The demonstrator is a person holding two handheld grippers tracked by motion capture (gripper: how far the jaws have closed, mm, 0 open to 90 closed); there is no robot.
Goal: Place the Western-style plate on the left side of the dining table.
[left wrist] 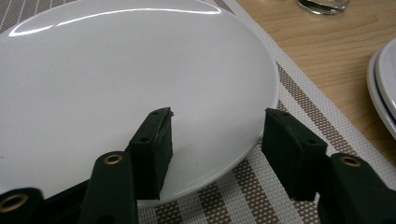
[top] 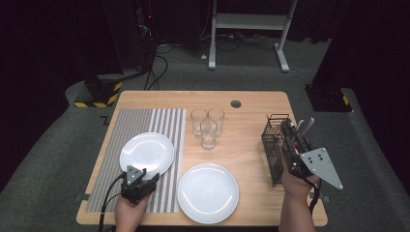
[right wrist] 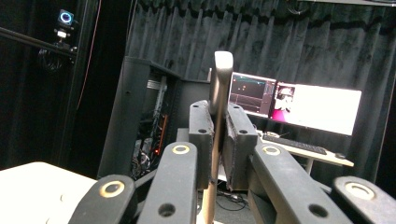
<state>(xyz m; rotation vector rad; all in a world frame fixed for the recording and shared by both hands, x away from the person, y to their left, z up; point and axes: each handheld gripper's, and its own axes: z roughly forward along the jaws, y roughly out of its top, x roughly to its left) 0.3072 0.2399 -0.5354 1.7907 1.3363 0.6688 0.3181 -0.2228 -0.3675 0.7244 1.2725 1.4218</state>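
A white plate (top: 146, 153) lies on a striped placemat (top: 145, 121) at the front left. My left gripper (top: 145, 174) is open at its near rim. In the left gripper view one jaw of this gripper (left wrist: 215, 126) hangs over the plate (left wrist: 116, 84) and the other over the placemat (left wrist: 299, 98), with the rim between them. My right gripper (top: 291, 128) is held up over a black wire caddy (top: 274, 145) at the right. It (right wrist: 218, 112) is shut on the pale handle of a utensil (right wrist: 220, 79), which sticks up past the jaws (top: 308, 124).
A second white plate (top: 208, 193) sits on the bare wood at the front middle, its edge (left wrist: 385, 84) close to the right of my left gripper. Three clear glasses (top: 208, 125) stand grouped at mid-table. A grommet hole (top: 236, 104) marks the far edge.
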